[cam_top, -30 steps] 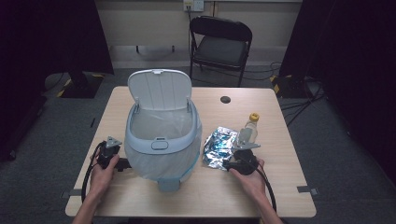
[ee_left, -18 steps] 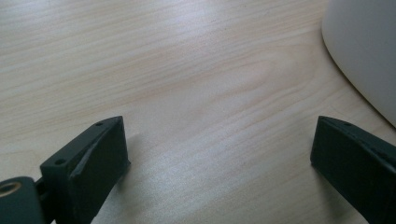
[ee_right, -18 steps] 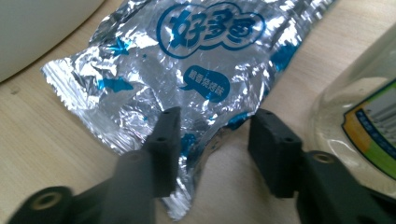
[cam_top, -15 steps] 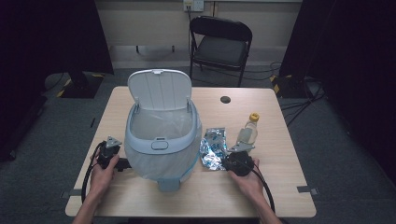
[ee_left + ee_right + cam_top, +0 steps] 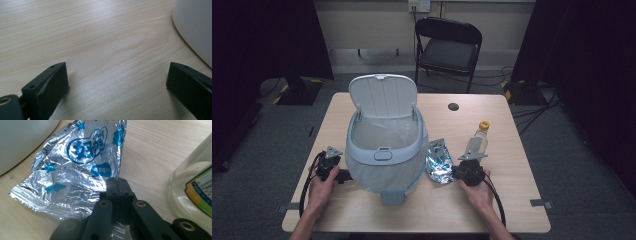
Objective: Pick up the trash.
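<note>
Foil wrapper flat on desk, its near edge pinched in right claw, whose jaws have just closed fully; grip is thin, foil may slip or tear; bottle just right could tip; left claw open, empty.

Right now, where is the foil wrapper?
In the high view the foil wrapper lies on the table right of centre, between the bin and the bottle; the right gripper is shut on its near edge.
</note>
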Action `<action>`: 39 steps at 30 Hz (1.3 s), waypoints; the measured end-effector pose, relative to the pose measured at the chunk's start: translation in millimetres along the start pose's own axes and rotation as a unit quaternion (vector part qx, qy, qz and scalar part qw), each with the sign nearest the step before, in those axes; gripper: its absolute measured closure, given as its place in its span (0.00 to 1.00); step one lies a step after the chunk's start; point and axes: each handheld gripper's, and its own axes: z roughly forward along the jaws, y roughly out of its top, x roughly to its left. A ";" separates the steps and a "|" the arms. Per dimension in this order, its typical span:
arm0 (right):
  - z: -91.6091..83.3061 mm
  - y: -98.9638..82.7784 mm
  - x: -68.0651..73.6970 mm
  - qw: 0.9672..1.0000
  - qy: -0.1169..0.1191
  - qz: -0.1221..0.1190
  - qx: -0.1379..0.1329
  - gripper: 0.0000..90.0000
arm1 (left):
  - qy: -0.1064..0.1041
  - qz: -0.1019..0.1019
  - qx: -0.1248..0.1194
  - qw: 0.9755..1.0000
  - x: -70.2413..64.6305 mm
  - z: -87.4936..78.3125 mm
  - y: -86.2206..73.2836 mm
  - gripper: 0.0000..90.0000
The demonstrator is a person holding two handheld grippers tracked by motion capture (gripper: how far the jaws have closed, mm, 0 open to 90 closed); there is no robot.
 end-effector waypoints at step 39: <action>-56.5 0.9 -23.0 0.992 -0.014 0.057 -0.110 1.00 | -0.006 0.004 0.001 1.000 0.7 -0.8 -1.0 0.03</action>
